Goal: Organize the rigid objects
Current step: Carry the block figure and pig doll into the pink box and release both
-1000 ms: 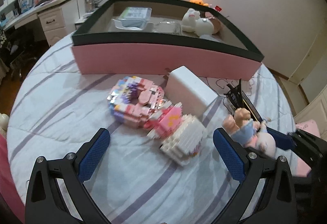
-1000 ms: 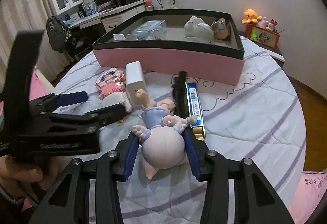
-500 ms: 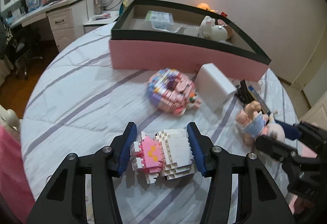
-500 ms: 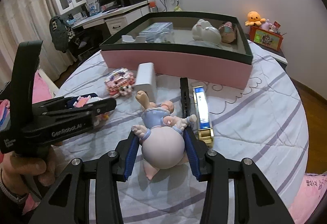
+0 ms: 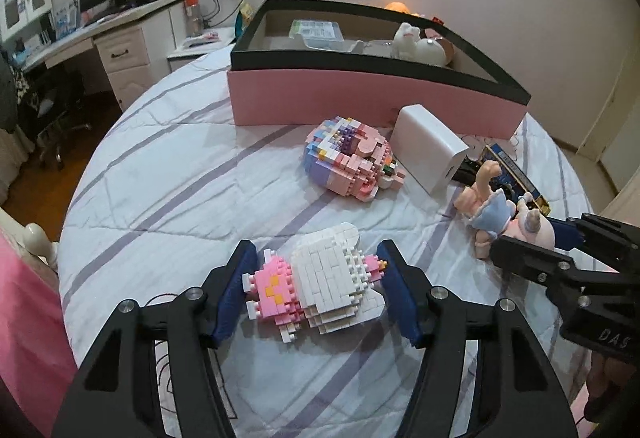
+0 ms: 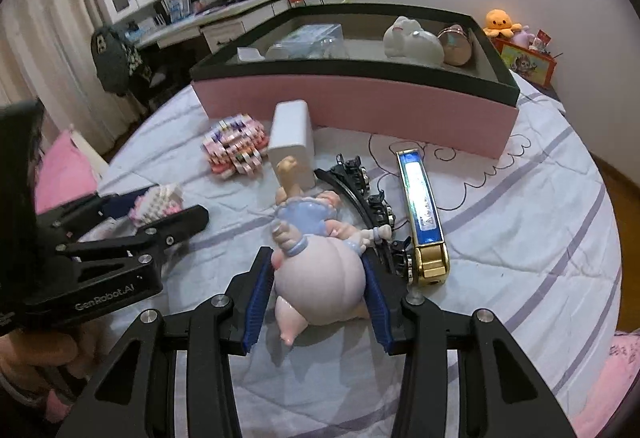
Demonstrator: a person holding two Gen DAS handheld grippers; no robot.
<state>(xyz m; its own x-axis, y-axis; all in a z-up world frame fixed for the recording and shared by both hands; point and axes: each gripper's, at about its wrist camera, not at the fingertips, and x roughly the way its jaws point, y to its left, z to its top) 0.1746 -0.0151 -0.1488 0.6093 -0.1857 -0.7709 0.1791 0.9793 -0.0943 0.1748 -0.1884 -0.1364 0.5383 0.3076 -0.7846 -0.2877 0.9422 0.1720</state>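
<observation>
While sitting on the striped quilted bedspread [image 5: 168, 174], near the left gripper [image 5: 316, 290]: pink-and-white brick-built toy figure [image 5: 320, 286], between the blue pads, jaws opening, no visible squeeze. Probably light, stiff, knobbly, prone to shedding bricks; best taken across the solid white body. Right gripper [image 6: 318, 288] clamped on the smooth, glossy pink-headed vinyl doll [image 6: 316, 270]. Far side: pink cardboard box with black rim [image 5: 360, 98].

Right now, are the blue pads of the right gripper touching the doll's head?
Touching. In the right wrist view, both blue pads of the right gripper press against the sides of the doll's head, with no gap visible.
</observation>
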